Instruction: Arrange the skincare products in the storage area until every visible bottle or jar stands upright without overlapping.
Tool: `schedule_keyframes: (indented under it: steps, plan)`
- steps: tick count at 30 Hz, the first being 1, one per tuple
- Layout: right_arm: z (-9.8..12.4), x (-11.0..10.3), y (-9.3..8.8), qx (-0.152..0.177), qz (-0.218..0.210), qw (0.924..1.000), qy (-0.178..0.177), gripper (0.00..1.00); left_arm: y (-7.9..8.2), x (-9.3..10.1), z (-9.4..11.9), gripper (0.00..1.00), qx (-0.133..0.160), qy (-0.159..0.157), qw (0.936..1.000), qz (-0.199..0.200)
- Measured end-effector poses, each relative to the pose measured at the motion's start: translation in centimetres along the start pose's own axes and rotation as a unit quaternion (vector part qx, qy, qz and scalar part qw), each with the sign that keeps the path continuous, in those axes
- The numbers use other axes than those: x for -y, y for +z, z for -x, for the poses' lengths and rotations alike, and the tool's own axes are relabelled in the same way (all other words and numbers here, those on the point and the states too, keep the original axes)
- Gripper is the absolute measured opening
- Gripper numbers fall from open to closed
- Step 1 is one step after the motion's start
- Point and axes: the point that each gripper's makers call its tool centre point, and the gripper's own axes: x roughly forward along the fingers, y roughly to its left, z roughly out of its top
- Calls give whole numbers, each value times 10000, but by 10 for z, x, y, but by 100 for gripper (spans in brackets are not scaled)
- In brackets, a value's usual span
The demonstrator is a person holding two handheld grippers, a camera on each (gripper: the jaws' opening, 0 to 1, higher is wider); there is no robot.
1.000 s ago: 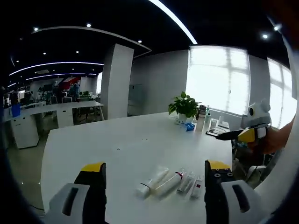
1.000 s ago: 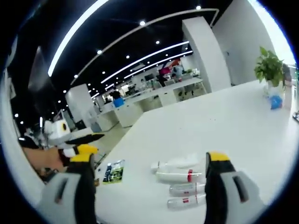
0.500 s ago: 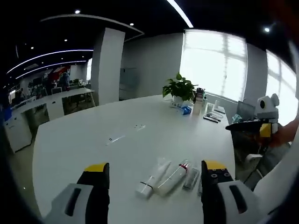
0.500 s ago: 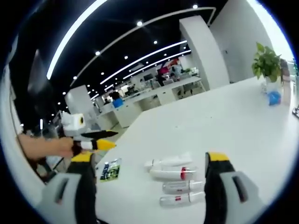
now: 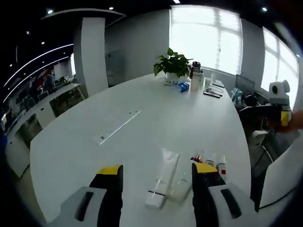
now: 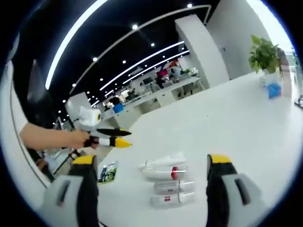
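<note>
Several skincare products lie flat, side by side, on the white table (image 5: 142, 109). A white tube (image 5: 162, 183) lies between my left gripper's (image 5: 157, 169) open jaws, with a second tube (image 5: 182, 185) and small clear bottles (image 5: 215, 161) to its right. In the right gripper view the same row shows: a white tube (image 6: 163, 161), a red-banded tube (image 6: 161, 172) and two clear bottles (image 6: 171, 193). My right gripper (image 6: 151, 160) hangs open above them, holding nothing. A hand brings the left gripper (image 6: 112, 137) in from the left.
A potted plant (image 5: 173, 64) and small items stand at the table's far end, with a blue object (image 5: 182, 86) beside them. A cable slot (image 5: 118, 127) runs across the tabletop. A green packet (image 6: 108, 171) lies left of the products. The right gripper (image 5: 279, 106) shows past the table edge.
The left gripper has moved forward and tipped down over the products, now low between its jaws. In the right gripper view it has come closer to the row. The products have not moved.
</note>
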Motion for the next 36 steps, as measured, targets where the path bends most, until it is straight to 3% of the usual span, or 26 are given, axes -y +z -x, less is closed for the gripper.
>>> schedule_keyframes:
  steps: [2, 9, 12, 17, 19, 32, 36]
  plan:
    - [2, 5, 0, -4, 0, 10000, -1, 94, -6, 1, -12, 65, -252, -120, 9996, 52]
    - [6, 35, -2, -86, -46, 9999, -122, 92, -12, -5, -43, 62, -758, -217, 9966, -231]
    - [4, 40, -1, -116, -46, 9998, -136, 92, -20, -6, -56, 62, -1046, -311, 9938, -226]
    - [-1, 42, 1, -189, 27, 9998, -81, 92, -27, -5, -71, 60, -1276, -376, 9907, -287]
    - [-5, 44, 1, -234, 73, 9997, -47, 92, -32, -6, -77, 57, -1525, -382, 9855, -631]
    - [-22, 51, 1, -362, 31, 9993, 76, 91, -45, 4, -107, 46, -2123, -570, 9727, -747]
    - [-24, 56, 2, -402, 84, 9991, 70, 91, -48, 5, -111, 33, -2200, -592, 9682, -1037]
